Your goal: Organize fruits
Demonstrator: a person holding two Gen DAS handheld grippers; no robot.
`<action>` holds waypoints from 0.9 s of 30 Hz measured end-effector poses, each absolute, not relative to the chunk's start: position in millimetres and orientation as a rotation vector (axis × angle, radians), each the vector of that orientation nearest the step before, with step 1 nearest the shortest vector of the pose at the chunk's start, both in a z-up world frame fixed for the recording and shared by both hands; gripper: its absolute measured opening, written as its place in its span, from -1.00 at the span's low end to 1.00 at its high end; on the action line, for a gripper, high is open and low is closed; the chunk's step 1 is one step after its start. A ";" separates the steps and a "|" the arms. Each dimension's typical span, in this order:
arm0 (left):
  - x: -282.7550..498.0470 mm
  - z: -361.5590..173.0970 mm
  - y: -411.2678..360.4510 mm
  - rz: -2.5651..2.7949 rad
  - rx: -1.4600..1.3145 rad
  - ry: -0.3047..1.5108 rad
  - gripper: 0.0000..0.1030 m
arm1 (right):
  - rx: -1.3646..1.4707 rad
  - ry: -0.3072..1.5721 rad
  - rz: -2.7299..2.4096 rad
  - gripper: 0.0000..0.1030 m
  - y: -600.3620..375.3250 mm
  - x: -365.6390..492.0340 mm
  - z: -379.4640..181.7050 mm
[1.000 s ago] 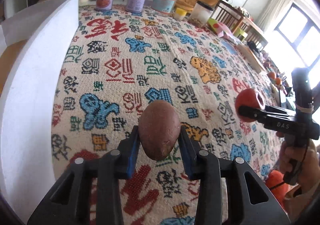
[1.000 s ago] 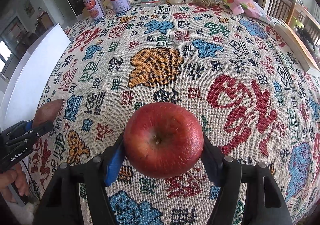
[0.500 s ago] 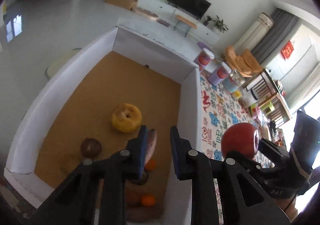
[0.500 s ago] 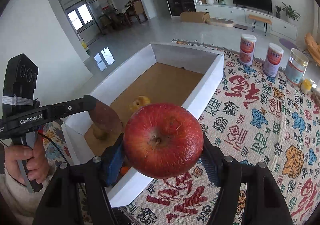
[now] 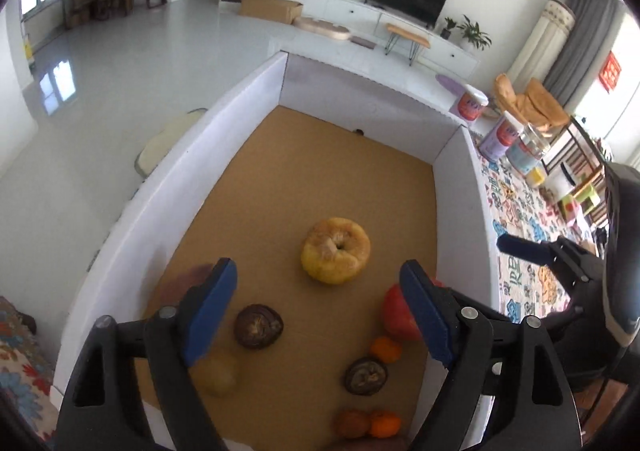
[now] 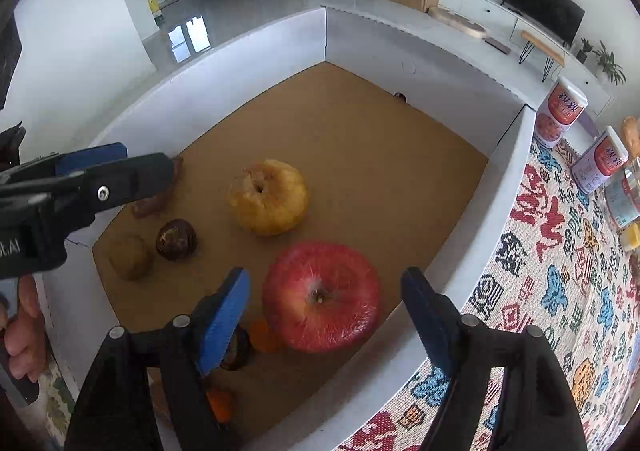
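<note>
Currently, drop step: my left gripper (image 5: 316, 315) and right gripper (image 6: 324, 315) have just sprung apart, both released and empty, red apple (image 6: 320, 297) lying inside the white box (image 6: 492, 211); next, I withdraw for more fruit.

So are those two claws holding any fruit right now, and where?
Nothing is held. The left gripper and right gripper have just opened; the apple sits free between the right fingers, in the box.

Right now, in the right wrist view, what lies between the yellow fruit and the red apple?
Nothing: only bare brown floor of the box separates the yellow fruit from the red apple. The right wrist view shows this narrow stretch clearly.
</note>
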State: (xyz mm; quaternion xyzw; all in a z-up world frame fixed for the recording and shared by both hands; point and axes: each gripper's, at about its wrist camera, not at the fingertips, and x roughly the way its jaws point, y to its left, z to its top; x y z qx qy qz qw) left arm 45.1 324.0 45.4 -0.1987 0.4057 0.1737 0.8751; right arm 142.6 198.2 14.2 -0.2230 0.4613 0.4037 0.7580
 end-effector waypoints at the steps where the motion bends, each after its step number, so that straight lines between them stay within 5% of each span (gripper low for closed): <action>1: 38.1 56.8 321.4 0.375 -0.399 0.806 0.66 | -0.443 0.975 0.878 0.92 191.1 144.5 25.9; 8: -7.1 112.3 263.6 0.527 -0.175 0.703 0.87 | -0.475 0.767 0.793 1.00 144.8 111.8 103.4; 17: -45.2 54.3 291.9 0.453 -0.536 0.926 0.86 | -0.270 0.993 0.811 0.99 88.3 56.8 83.7; 27: -68.2 65.7 287.2 0.661 -0.324 0.930 0.86 | -0.286 1.036 0.853 0.99 119.2 26.0 85.0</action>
